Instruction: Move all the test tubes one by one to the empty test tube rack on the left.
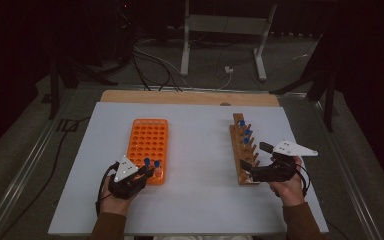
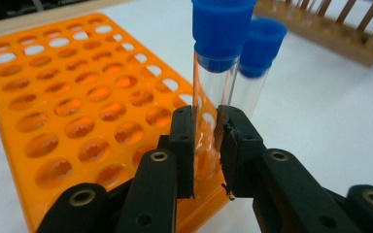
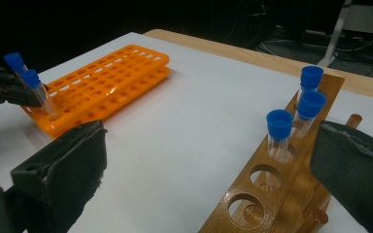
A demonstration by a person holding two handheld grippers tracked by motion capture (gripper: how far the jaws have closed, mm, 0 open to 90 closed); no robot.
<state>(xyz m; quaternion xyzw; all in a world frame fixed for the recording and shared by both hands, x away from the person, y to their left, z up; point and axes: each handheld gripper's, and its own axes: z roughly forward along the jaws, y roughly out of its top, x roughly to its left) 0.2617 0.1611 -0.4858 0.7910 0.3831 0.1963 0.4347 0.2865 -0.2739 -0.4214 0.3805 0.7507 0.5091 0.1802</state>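
Observation:
My left gripper (image 2: 206, 150) is shut on a clear test tube with a blue cap (image 2: 211, 82). The tube stands upright at the near right corner of the orange rack (image 2: 77, 97), its lower end hidden by the jaws. A second blue-capped tube (image 2: 257, 63) stands in the rack just behind it. In the high view, the left gripper (image 1: 149, 171) is at the orange rack's (image 1: 148, 137) near end. My right gripper (image 3: 209, 133) is open wide beside the near end of the wooden rack (image 3: 272, 194), which holds three blue-capped tubes (image 3: 279, 131).
The racks sit on a white sheet (image 1: 195, 165) covering the table, with a wooden strip (image 1: 190, 97) along the far edge. The wooden rack (image 1: 242, 160) has empty holes at its near end. Cables and a metal stand (image 1: 225, 30) lie on the floor beyond.

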